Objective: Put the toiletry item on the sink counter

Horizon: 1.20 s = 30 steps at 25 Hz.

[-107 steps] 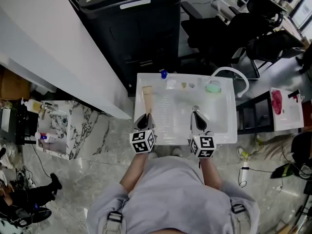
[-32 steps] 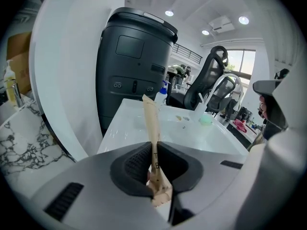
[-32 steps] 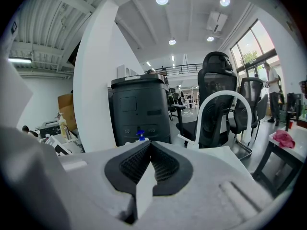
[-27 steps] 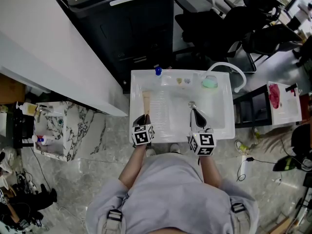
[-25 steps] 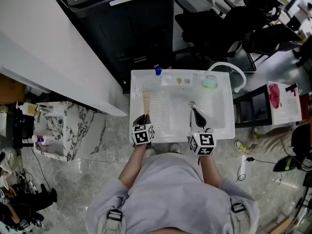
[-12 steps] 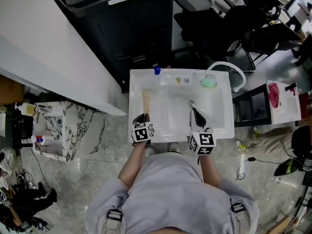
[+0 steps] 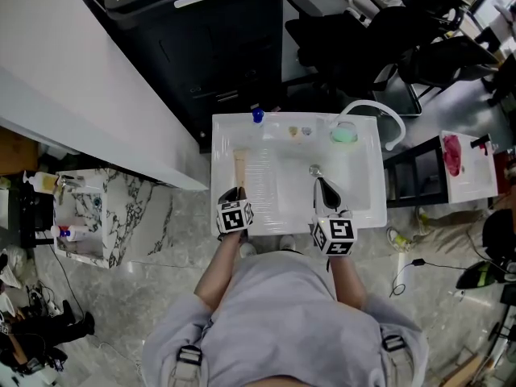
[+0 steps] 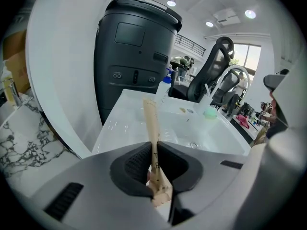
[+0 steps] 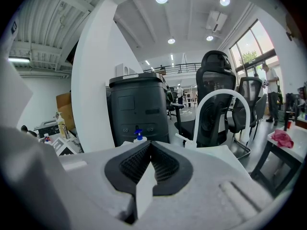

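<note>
Two grippers hover at the near edge of the sink counter (image 7: pixel 219 158) in the head view, my left gripper (image 7: pixel 235 192) clamped on the beige tube (image 7: pixel 241 166) jutting straight ahead of it. Left gripper view: pads pinch only its crimped tail, so letting go over the basin (image 8: pixel 192 128) slope risks a slide. Right gripper view: my right gripper (image 9: pixel 149 150) is closed, empty; the tube sits as it did earlier.

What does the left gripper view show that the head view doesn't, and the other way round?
Only the left gripper view: the left gripper closed on the crimped end of the beige tube. Only the head view: the person's grey top and the marble floor. Both: the white sink, blue-capped bottle and black bin.
</note>
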Available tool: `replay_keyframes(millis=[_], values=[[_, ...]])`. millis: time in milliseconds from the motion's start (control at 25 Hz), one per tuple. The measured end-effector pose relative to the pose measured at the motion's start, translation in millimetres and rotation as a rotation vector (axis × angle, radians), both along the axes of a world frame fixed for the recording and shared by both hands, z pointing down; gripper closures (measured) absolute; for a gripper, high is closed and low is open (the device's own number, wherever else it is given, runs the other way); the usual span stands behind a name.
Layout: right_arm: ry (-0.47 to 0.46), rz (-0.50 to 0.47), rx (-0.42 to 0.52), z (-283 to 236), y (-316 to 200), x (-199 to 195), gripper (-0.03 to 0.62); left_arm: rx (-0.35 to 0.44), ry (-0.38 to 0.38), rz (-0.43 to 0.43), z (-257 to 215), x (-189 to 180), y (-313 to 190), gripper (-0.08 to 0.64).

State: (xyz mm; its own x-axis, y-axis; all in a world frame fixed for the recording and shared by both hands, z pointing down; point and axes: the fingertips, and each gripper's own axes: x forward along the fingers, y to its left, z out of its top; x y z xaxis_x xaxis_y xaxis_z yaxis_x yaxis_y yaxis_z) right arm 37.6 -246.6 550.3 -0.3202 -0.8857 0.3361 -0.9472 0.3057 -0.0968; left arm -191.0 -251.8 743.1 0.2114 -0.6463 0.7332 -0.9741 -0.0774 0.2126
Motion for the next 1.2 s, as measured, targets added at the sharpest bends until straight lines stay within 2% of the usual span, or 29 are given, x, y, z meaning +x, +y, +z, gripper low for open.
replay_keyframes(millis=[280, 400, 920, 1200], values=[[0.0, 0.003, -0.002, 1.1, -1.2, 2.9, 0.589, -0.003, 0.012, 0.008, 1.5, 2.3, -1.5, 0.511], [0.0, 0.003, -0.002, 1.4, -1.0, 2.6, 0.589, -0.02, 0.02, 0.037, 3.9, 6.8, -0.3, 0.422], [-0.007, -0.009, 0.0, -0.6, 0.0, 0.2, 0.589, 0.0, 0.018, 0.031, -5.1, 6.3, 3.7, 0.428], [-0.011, -0.019, 0.006, -2.3, 5.2, -2.3, 0.589, 0.034, 0.005, 0.007, -14.2, 0.5, 7.8, 0.492]])
